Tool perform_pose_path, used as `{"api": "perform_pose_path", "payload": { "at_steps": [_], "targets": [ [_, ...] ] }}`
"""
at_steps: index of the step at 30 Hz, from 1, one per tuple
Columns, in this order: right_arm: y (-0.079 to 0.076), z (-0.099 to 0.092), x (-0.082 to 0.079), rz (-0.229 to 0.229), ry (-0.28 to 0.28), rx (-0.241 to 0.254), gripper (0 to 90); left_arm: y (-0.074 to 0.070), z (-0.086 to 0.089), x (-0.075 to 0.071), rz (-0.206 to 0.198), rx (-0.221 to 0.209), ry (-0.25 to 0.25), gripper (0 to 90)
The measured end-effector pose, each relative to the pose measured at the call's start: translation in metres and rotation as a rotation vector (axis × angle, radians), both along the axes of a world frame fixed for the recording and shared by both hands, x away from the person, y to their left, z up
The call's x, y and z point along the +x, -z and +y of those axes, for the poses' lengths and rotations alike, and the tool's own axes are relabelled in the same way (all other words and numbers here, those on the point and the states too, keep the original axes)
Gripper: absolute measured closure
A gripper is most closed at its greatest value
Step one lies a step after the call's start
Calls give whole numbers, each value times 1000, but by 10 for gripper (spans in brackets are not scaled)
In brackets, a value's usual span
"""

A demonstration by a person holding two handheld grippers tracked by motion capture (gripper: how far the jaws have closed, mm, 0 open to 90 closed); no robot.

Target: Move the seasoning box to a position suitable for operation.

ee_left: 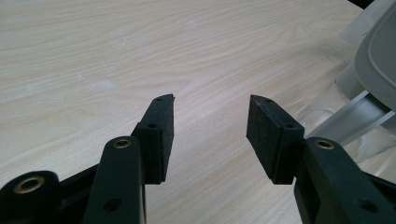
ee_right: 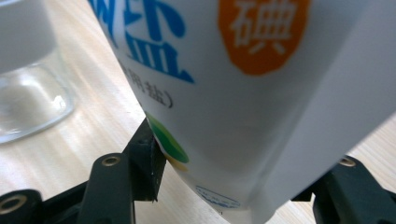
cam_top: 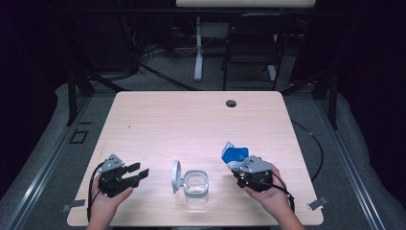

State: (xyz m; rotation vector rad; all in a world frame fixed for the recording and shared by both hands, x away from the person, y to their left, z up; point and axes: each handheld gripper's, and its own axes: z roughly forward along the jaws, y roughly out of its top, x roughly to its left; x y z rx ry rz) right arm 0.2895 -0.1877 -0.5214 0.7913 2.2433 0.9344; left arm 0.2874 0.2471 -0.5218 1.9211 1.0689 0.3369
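At bottom centre the glass jar (cam_top: 196,186) stood empty, lid (cam_top: 176,176) open; right gripper (cam_top: 238,168) clamped the salt bag (cam_top: 234,156), left gripper (cam_top: 139,173) gaped empty.

A pale wood-grain bench (cam_top: 191,120) with rounded corners. A clear glass jar (cam_top: 196,186) stands on it near the front edge, its hinged lid (cam_top: 176,176) open and upright on the jar's left. Far beyond the jar, a small dark round hole (cam_top: 231,103) sits near the back edge.

the table (cam_top: 191,120) is bright in the middle, the room around it is dark, and the close bag (ee_right: 261,93) looks blurry.
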Motion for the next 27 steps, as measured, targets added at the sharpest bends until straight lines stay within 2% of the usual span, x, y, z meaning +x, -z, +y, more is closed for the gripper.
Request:
{"api": "perform_pose_path", "payload": {
  "at_steps": [4, 7, 12, 14, 27],
  "targets": [
    [0, 5, 0, 19, -20, 8, 426, 0, 0, 0, -3, -1, -3, 520],
    [0, 8, 1, 49, -63, 5, 426, 0, 1, 0, -2, -2, -5, 520],
    [-2, 10, 0, 71, -106, -4, 427, 0, 1, 0, -2, 1, -4, 520],
    [-2, 12, 0, 72, -111, -27, 427, 0, 0, 0, 1, 0, -3, 520],
    [-4, 18, -2, 75, -145, -65, 427, 1, 0, 0, 1, 1, -3, 520]
  ]
}}
